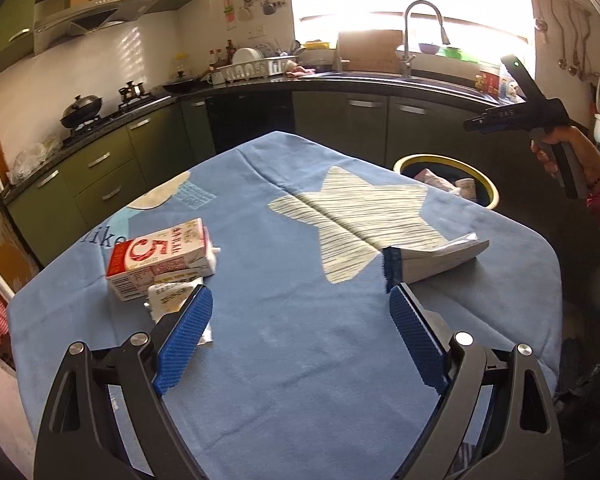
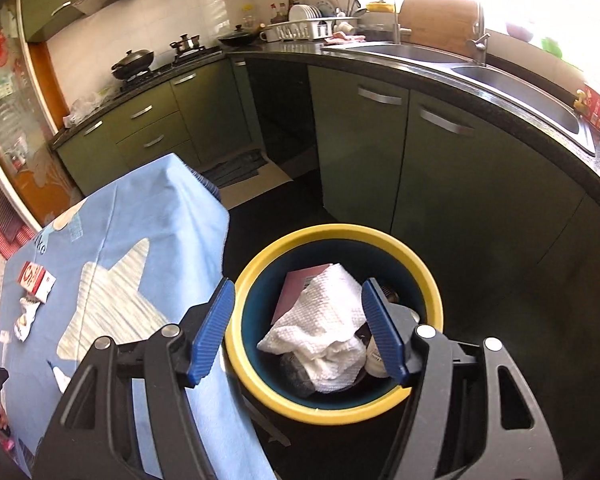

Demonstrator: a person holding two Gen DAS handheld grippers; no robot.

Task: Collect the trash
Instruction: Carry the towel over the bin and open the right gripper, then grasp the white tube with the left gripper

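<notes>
A red and white milk carton [image 1: 160, 258] lies on the blue tablecloth [image 1: 292, 360] at the left, with a crumpled white wrapper [image 1: 172, 300] beside it. A silver foil bag [image 1: 436, 258] lies at the table's right. My left gripper [image 1: 300, 300] is open and empty above the cloth between them. My right gripper [image 2: 298, 292] is open and empty above the yellow-rimmed bin [image 2: 260, 376], which holds a white paper towel [image 2: 328, 332] and other trash. The bin [image 1: 488, 186] and the right gripper [image 1: 472, 124] also show in the left wrist view. The carton [image 2: 36, 280] and wrapper [image 2: 26, 314] show in the right wrist view.
Green kitchen cabinets [image 2: 360, 140] and a dark counter with a sink [image 2: 520, 84] curve behind the bin. A stove with a wok [image 1: 80, 110] stands at the left. A flattened cardboard sheet [image 2: 252, 184] lies on the dark floor.
</notes>
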